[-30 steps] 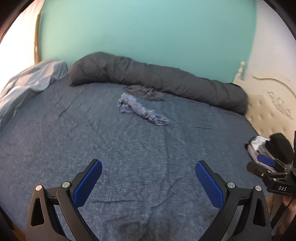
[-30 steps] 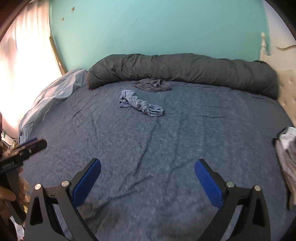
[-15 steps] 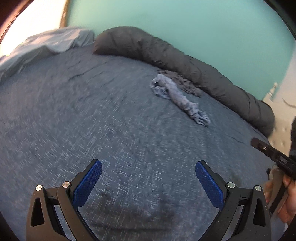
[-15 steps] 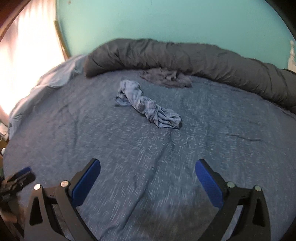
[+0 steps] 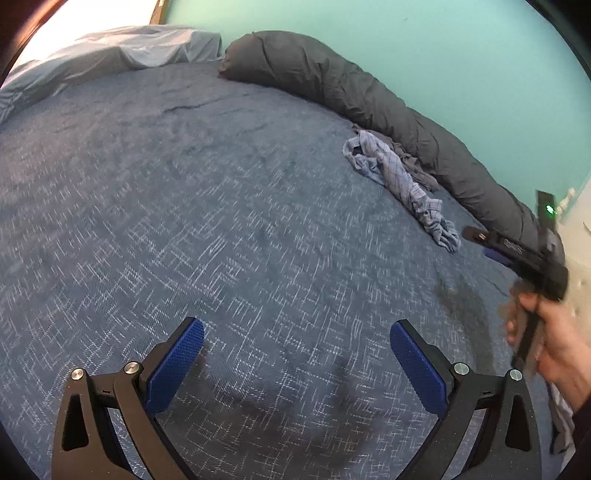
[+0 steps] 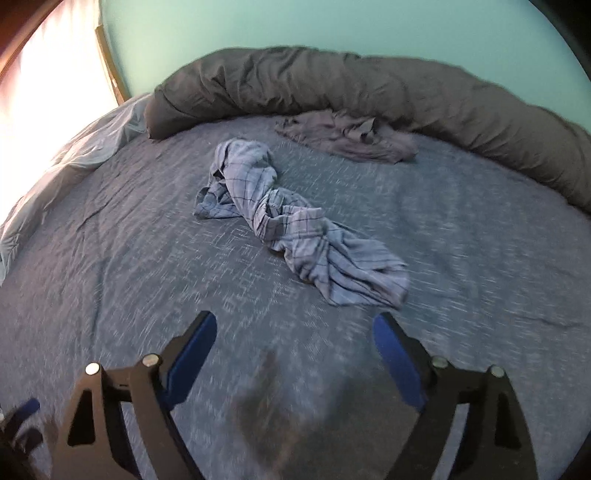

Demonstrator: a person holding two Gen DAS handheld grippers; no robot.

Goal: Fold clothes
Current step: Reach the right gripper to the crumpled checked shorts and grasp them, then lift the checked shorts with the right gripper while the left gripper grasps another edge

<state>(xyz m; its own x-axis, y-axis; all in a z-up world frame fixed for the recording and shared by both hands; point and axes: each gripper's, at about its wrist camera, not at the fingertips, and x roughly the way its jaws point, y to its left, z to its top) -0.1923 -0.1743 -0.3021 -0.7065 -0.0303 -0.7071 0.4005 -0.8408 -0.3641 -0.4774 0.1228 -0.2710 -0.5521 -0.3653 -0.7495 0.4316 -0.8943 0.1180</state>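
Sheets of pale blue fabric [image 6: 74, 155] are lying bunched at the left edge of the speckled blue bedspread [image 6: 129, 258]; the left gripper [image 5: 295, 365] and right gripper [image 6: 295, 354] are both hovering spread wide — nothing between their blue pads. Mid-bed, a twisted light-blue plaid shirt [image 6: 295, 229] is lying just ahead of the right gripper, near a crumpled grey garment [image 6: 343, 136] touching the rolled dark-grey duvet [image 6: 369, 88].

A dark grey rolled-up duvet [image 6: 369, 85] is laid along the teal painted wall [image 6: 332, 22], with a pale blue sheet [image 5: 110, 51] bunched at the blue-covered bed [image 5: 184, 221] edge.
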